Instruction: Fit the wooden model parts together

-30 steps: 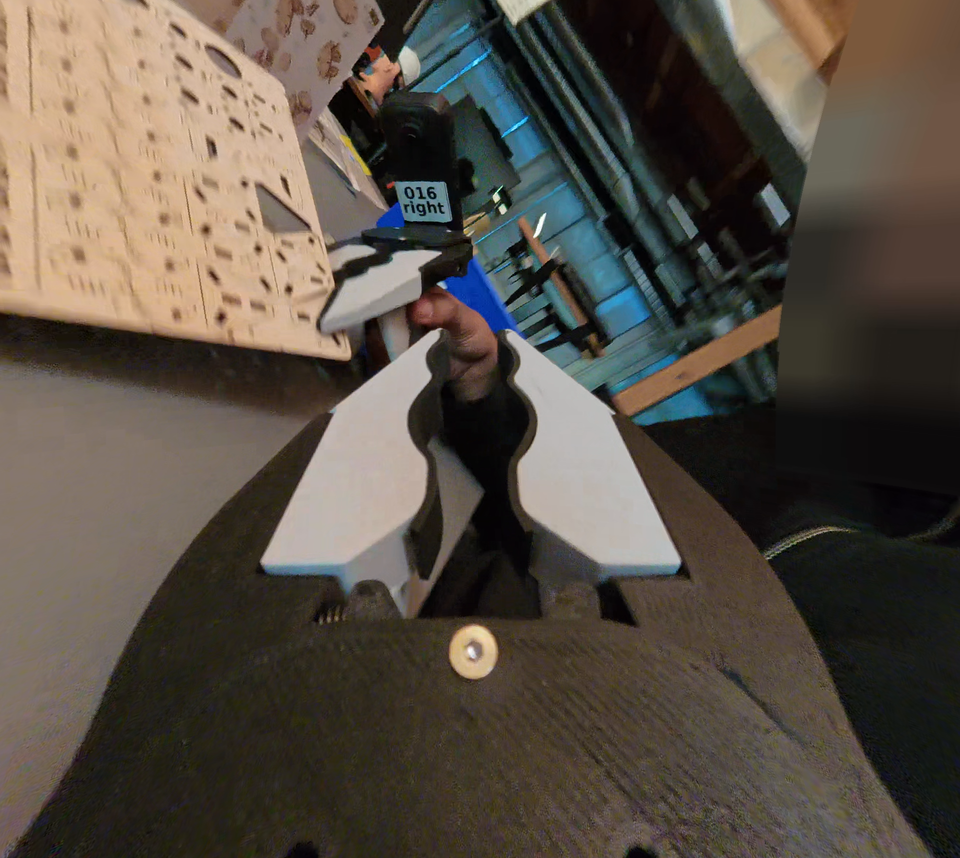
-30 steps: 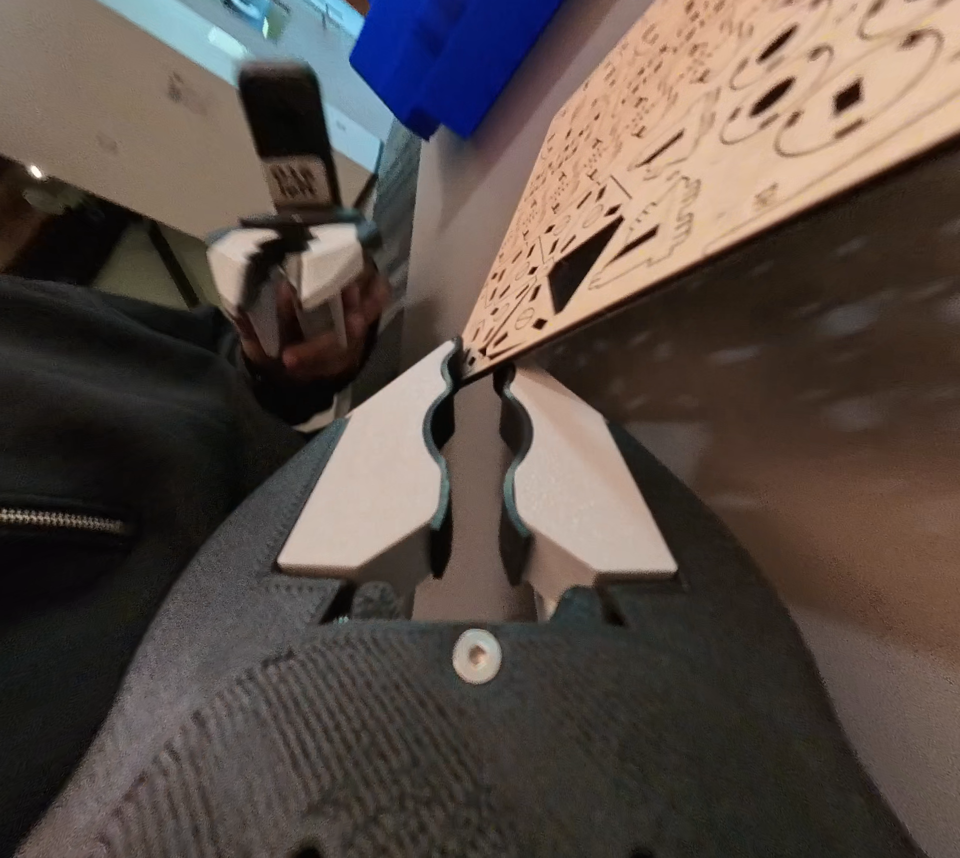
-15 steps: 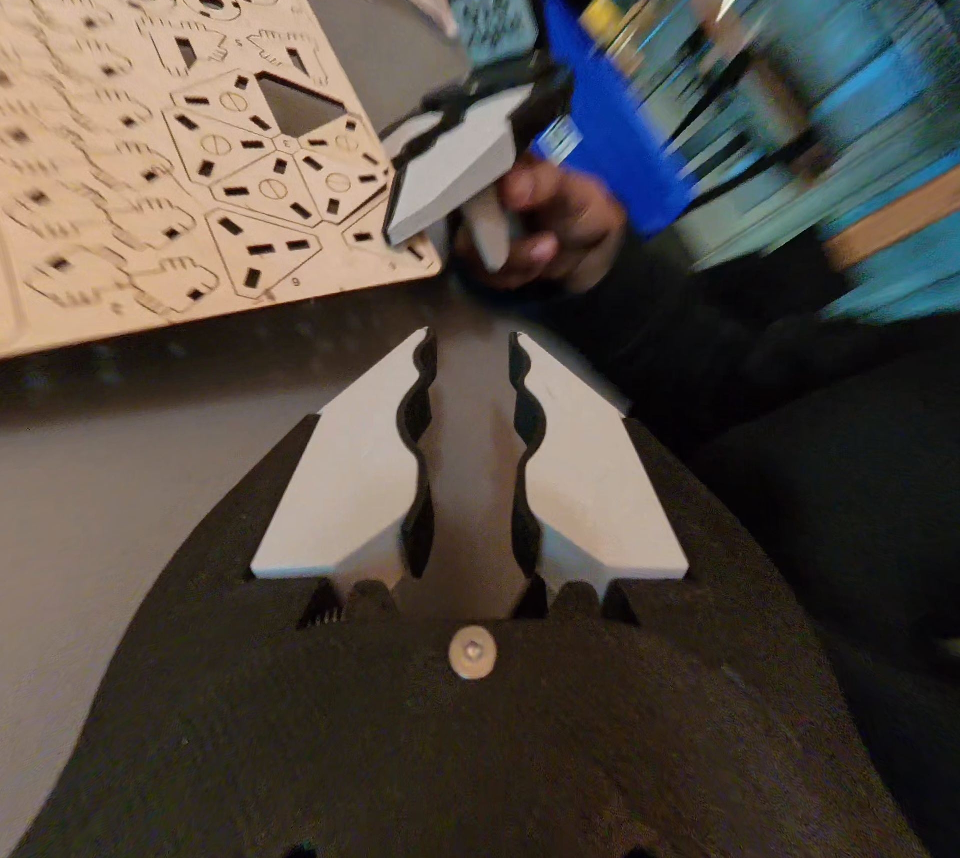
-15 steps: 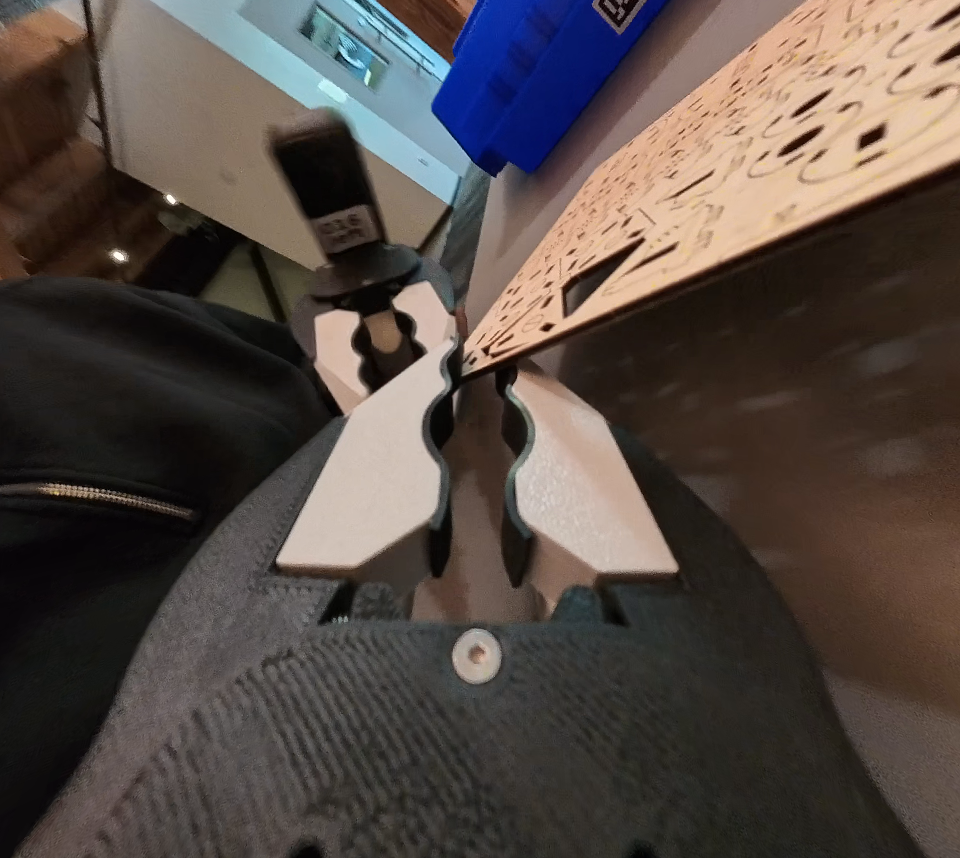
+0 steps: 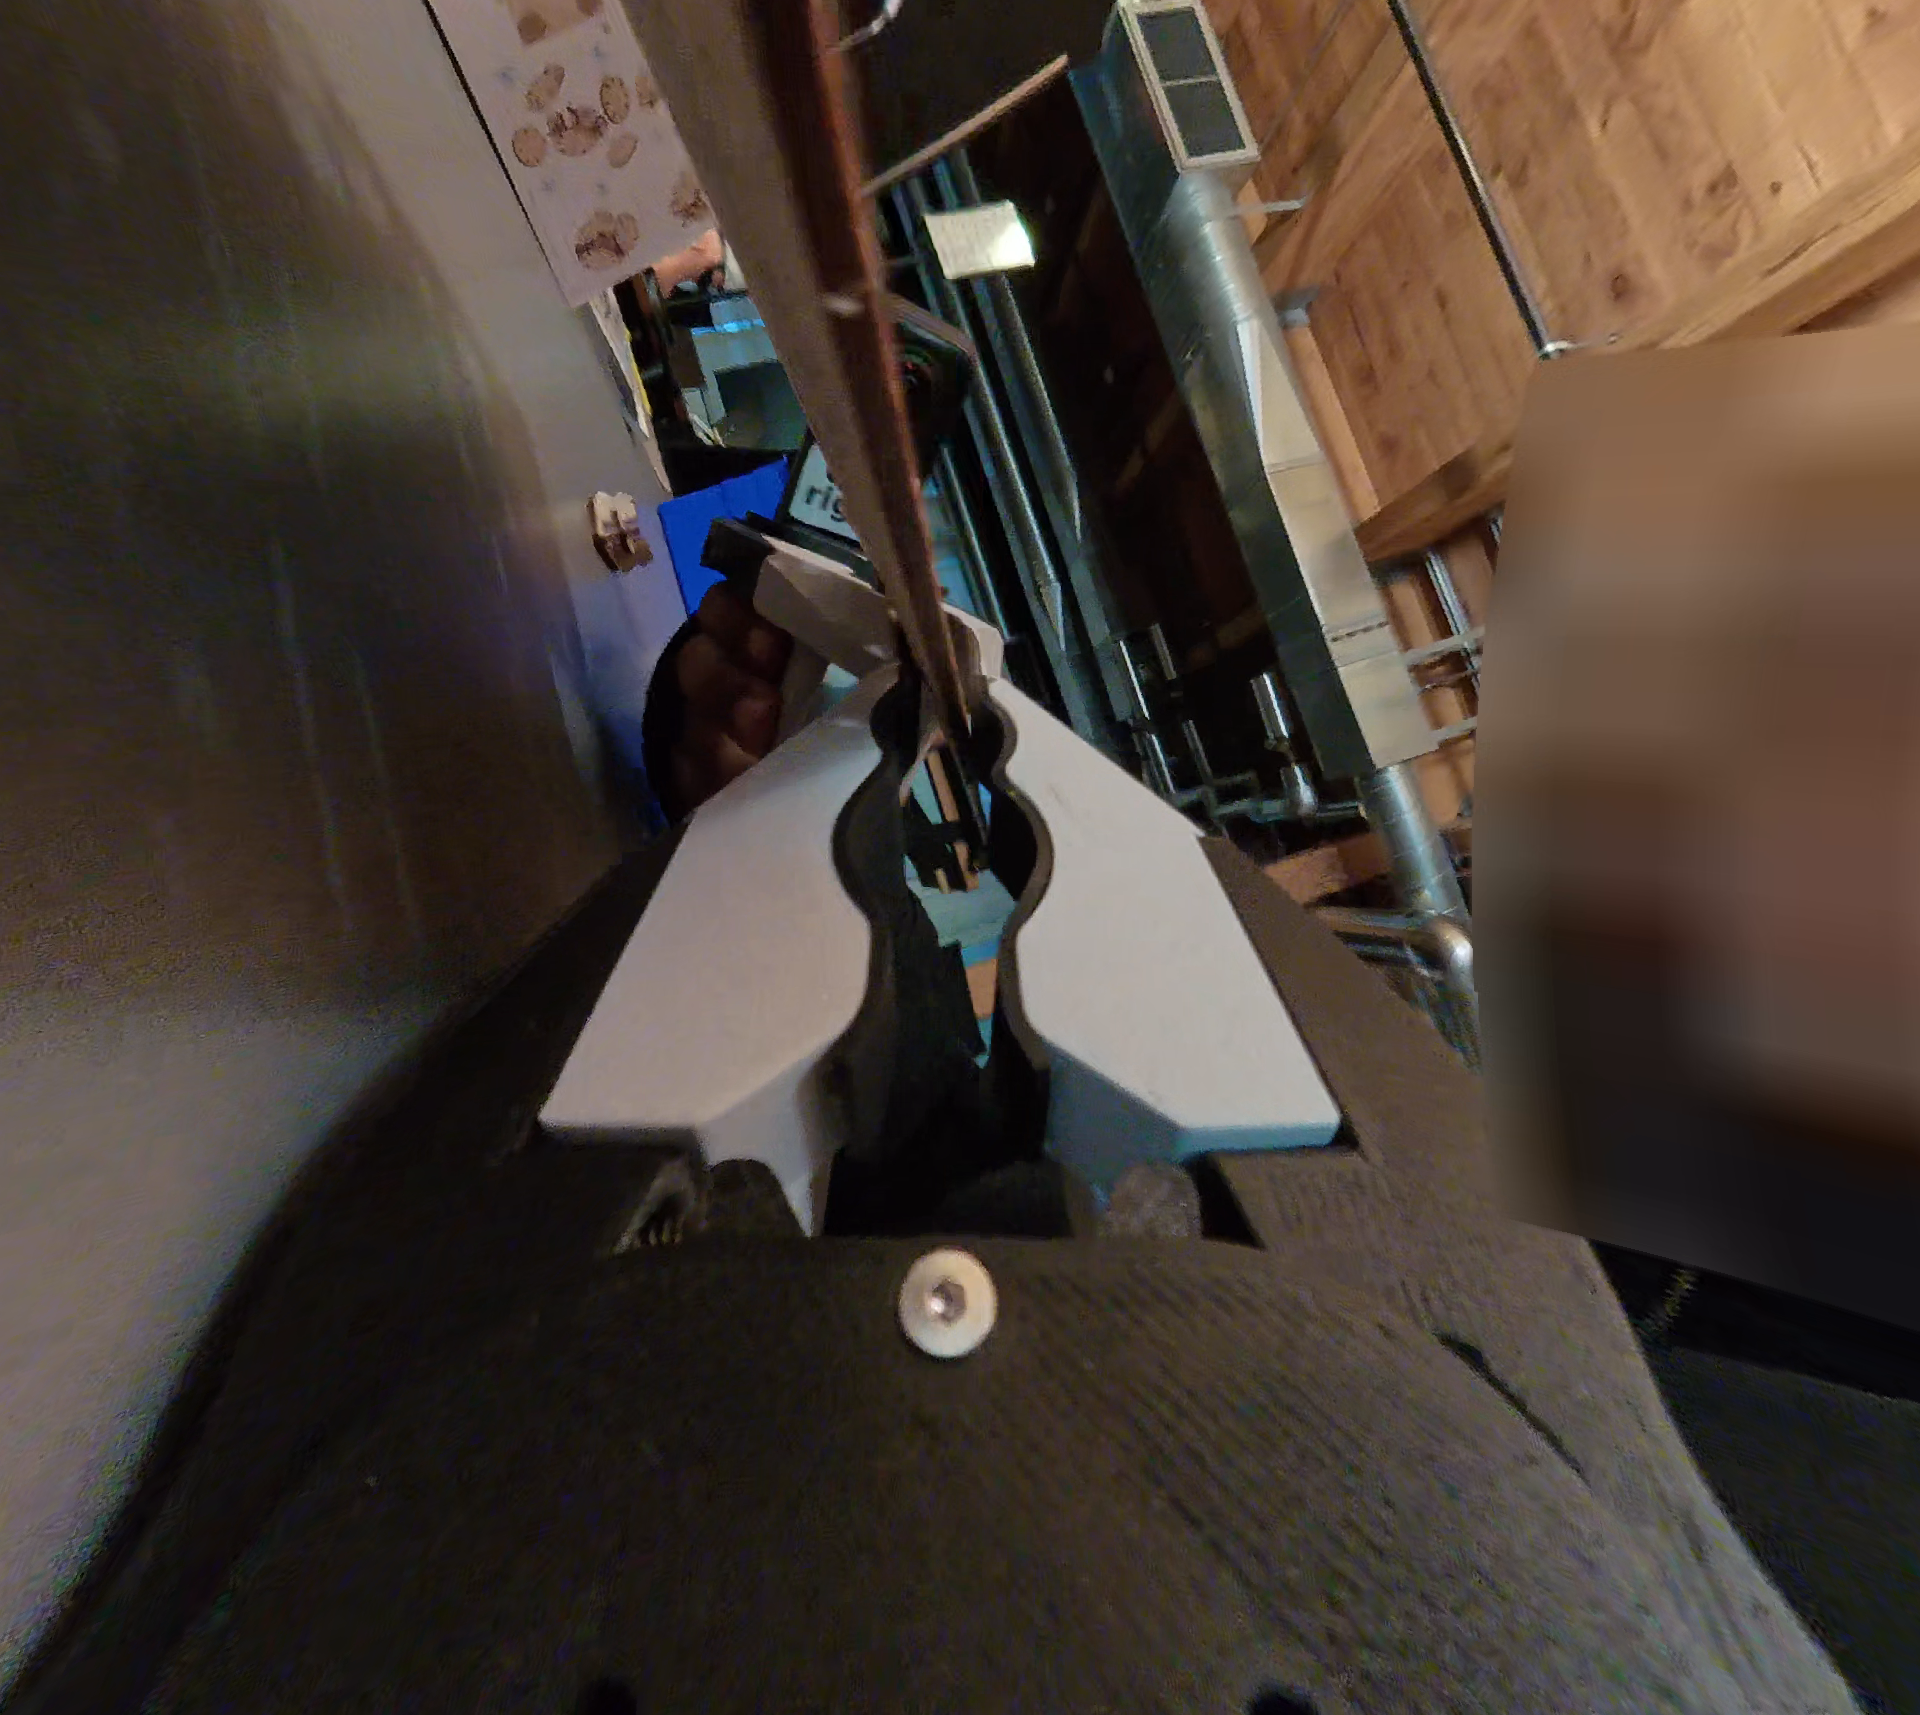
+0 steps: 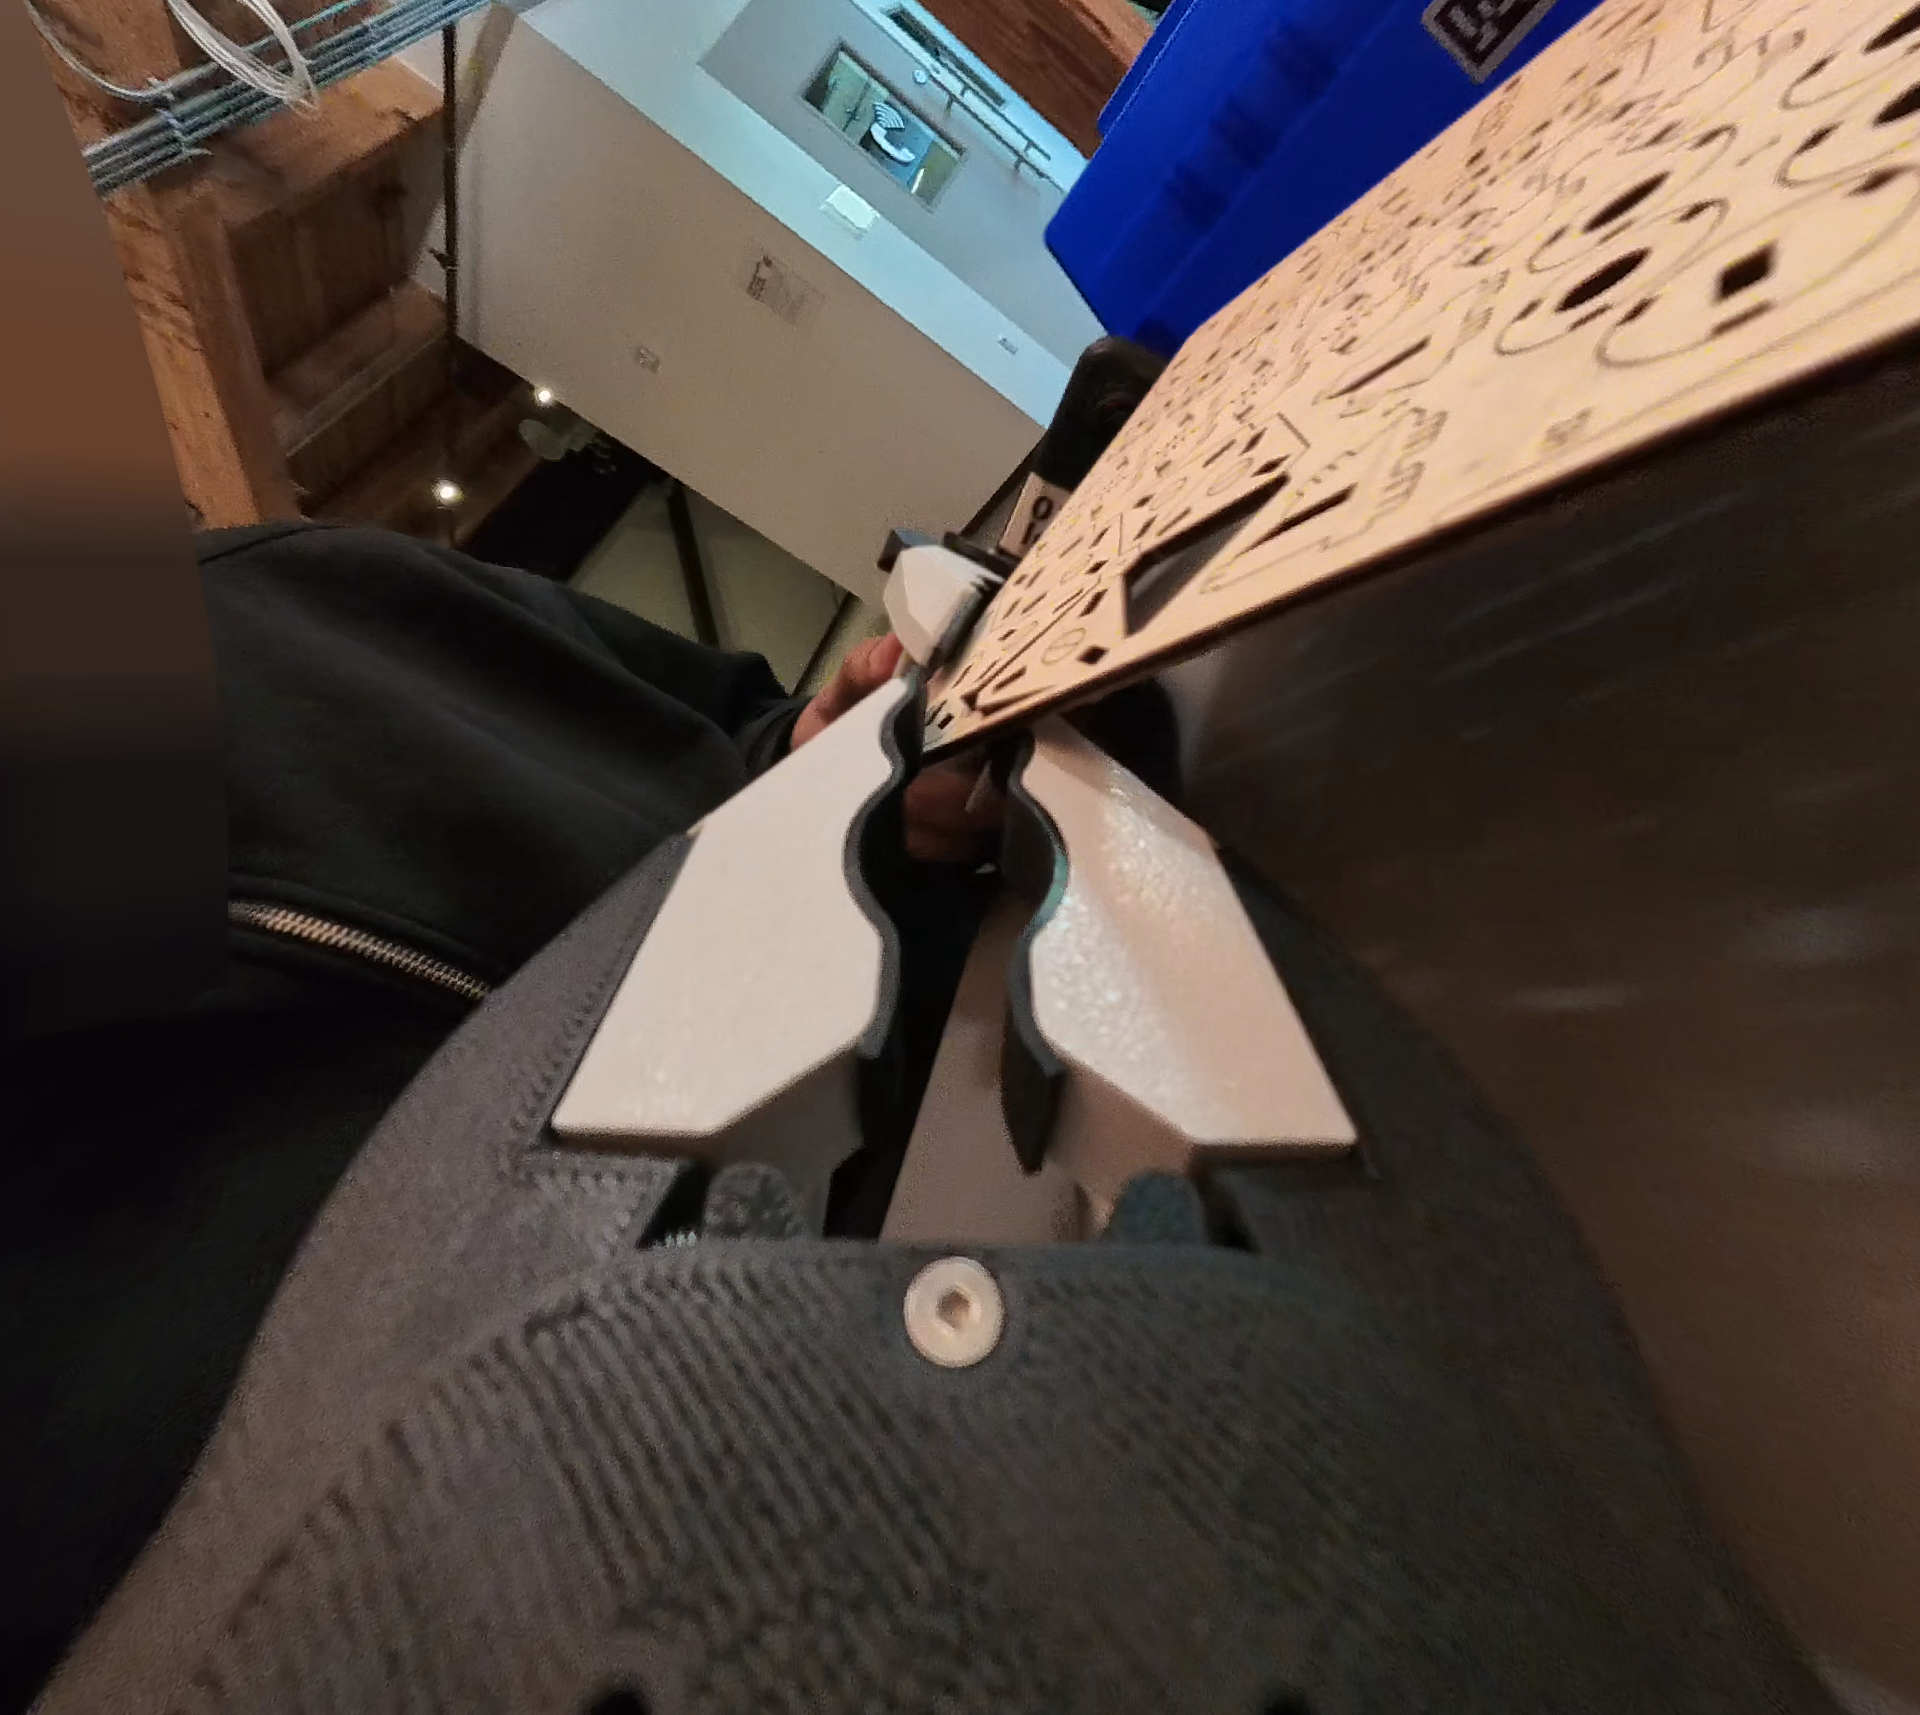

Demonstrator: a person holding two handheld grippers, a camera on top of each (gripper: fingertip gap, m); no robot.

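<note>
At the near corner of the thin, pale laser-cut plywood sheet [image 6: 1558, 294], both grippers meet. The right gripper [image 6: 956, 746] is clamped on the sheet's corner edge, the sheet extending forward and to the right from the fingertips, lifted clear of the grey table [image 6: 1662, 938]. The left gripper [image 5: 940, 715] is closed on the same corner; from there the sheet [image 5: 821, 231] appears edge-on, its long axis running up and away. The two grippers sit just beside each other, equally near. A blue plastic bin [image 6: 1299, 138] stands behind.
</note>
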